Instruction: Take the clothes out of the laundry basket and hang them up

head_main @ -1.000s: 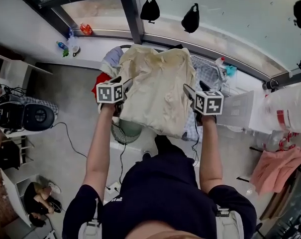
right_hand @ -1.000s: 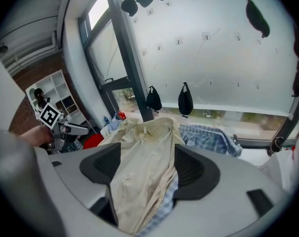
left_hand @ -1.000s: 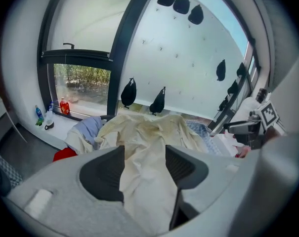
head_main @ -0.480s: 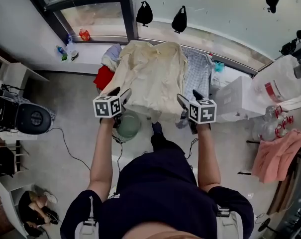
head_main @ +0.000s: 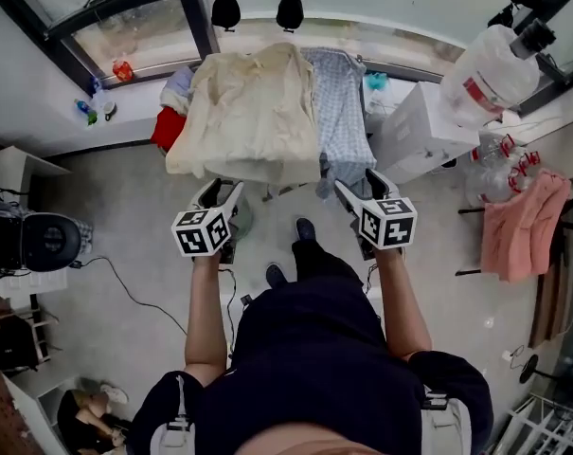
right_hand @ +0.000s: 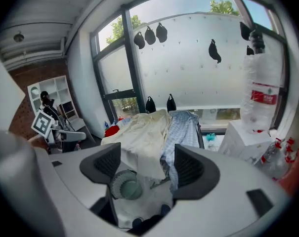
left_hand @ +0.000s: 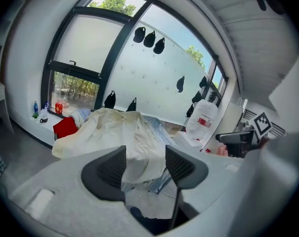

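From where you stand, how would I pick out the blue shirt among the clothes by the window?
Find the large window; clothes lie draped just below it. The blue shirt hangs to the right of the wide cream garment, with a white box on its other side. It alone has a fine pale-blue check, while the cream one next to it is plain.

Left tongs (head_main: 225, 191) and right tongs (head_main: 358, 184) have drawn back off the cream shirt (head_main: 253, 112).
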{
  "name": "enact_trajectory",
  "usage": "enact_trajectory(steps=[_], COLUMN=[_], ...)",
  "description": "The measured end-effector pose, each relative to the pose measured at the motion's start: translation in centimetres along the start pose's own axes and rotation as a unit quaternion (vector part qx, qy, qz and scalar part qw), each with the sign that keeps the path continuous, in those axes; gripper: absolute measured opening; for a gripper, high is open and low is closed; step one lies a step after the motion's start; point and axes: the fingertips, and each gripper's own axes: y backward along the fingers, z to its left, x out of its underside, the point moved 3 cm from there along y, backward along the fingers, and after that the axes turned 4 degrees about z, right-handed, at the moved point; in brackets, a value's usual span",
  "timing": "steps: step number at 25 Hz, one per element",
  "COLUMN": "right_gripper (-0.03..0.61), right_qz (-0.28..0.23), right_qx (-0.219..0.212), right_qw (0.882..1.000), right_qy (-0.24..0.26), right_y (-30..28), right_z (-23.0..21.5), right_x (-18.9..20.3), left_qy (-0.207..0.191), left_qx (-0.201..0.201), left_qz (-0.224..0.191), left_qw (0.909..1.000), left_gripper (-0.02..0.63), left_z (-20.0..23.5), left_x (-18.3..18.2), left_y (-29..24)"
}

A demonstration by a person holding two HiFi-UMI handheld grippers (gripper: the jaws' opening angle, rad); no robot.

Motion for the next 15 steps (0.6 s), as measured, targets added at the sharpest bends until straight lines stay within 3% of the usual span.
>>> enact_trajectory(steps=[4, 8, 15], right_gripper=[0.339, 0.339, 0.337], right_qz=[-0.014, -0.036, -0.031], right_qx=[-0.036, -0.044, -0.094], right_qw=[0.999, 0.998, 0.993], right_qy=[-0.032, -0.024, 0.062], right_y=[3.6, 7.0, 13.2], right_z=[-0.1, -1.2, -2.0], right_x=[3.0, 4.9, 8.4], left_qy=[-0.01, -0.02, -0.018], left_qx=[0.009, -0.014, -0.021], left_qz=[-0.003, -0.01, -0.035], left_qw=[0.9999, 0.9997, 0.999], left_gripper=[0.247, 0.247, 0.247], left_z=[-2.6, -5.8, -15.4], left_x=[3.1, 5.1, 9.4], left_y=[0.9, 2.9, 4.0])
